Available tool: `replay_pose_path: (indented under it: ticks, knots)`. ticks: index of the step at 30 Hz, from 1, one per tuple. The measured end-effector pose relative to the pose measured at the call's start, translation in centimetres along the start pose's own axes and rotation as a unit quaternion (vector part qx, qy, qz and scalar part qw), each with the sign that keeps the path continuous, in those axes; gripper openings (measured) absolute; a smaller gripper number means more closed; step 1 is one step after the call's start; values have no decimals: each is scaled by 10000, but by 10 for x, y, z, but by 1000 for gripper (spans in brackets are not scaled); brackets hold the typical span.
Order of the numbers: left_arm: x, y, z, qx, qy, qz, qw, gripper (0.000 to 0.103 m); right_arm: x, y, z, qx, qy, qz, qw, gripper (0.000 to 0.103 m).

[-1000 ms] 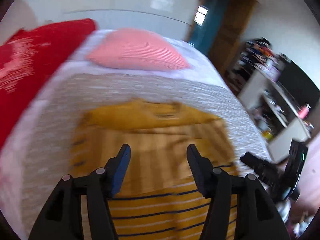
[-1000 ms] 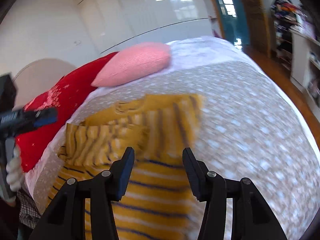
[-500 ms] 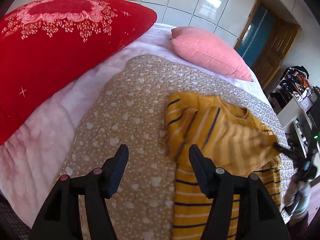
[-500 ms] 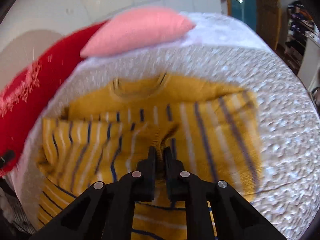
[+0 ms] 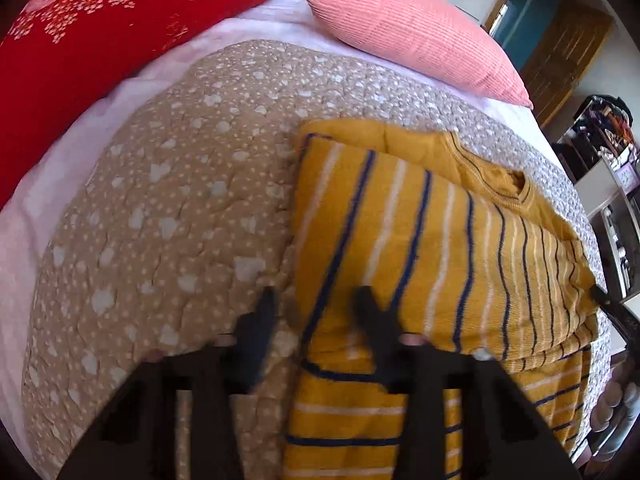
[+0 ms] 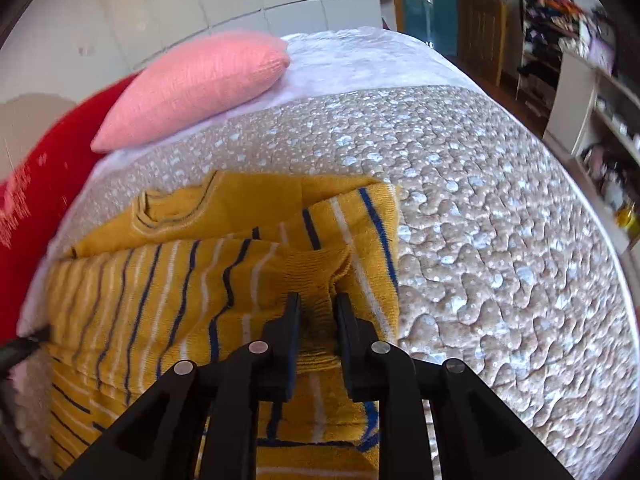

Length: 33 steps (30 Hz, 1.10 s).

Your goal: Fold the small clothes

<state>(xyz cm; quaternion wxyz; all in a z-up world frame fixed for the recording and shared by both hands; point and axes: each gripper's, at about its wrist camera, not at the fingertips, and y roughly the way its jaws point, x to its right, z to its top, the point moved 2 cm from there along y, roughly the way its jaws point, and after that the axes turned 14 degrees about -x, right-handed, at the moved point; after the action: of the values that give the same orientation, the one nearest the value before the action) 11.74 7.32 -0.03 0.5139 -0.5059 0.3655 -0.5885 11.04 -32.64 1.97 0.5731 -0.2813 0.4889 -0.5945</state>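
A small mustard-yellow sweater with navy and white stripes lies on the quilted bed cover, both sleeves folded across its chest. My left gripper is open, low over the sweater's left edge, one finger on the quilt side and one over the fabric. In the right wrist view the sweater fills the lower left. My right gripper is shut on the ribbed cuff of the sleeve and holds it over the sweater's chest.
A pink pillow and a red floral cushion lie at the head of the bed. The beige quilt spreads to the right. Shelves with clutter stand beyond the bed's right side.
My left gripper dropped lower and moved onto the sweater's left edge. My right gripper stayed shut on the sleeve cuff and carried it further across the chest.
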Motion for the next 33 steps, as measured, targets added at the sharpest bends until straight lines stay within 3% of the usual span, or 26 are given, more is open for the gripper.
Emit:
replay_pose_path:
  ticks: [5, 9, 10, 15, 18, 22, 28, 33]
  knots:
    - [4, -29, -23, 242, 125, 244, 9993, 27, 33, -38, -11, 256, 365, 415, 9981, 20]
    - [-18, -51, -64, 215, -1, -198, 9996, 51, 53, -58, -50, -14, 370, 928, 9950, 39]
    - [-23, -54, -74, 210, -77, -306, 9993, 52, 56, -60, -67, -112, 364, 1112, 9931, 44]
    - [-48, -37, -124, -312, -506, -1207, 9909, 52, 58, -48, -127, -642, 427, 1770, 9812, 45]
    - [-48, -38, -153, -281, -606, -1604, 9848, 52, 49, -37, -157, -941, 462, 2293, 9677, 45]
    - [-35, -44, -192, -299, -391, -2035, 9778, 55, 40, -27, -191, -1255, 545, 3195, 9377, 46]
    - [-22, -57, -241, -210, -113, -2043, 9786, 55, 31, -35, -237, -1398, 425, 3982, 9056, 47]
    - [-14, -59, -260, -278, 114, -1862, 9821, 55, 23, -31, -268, -1539, 338, 4058, 9003, 47]
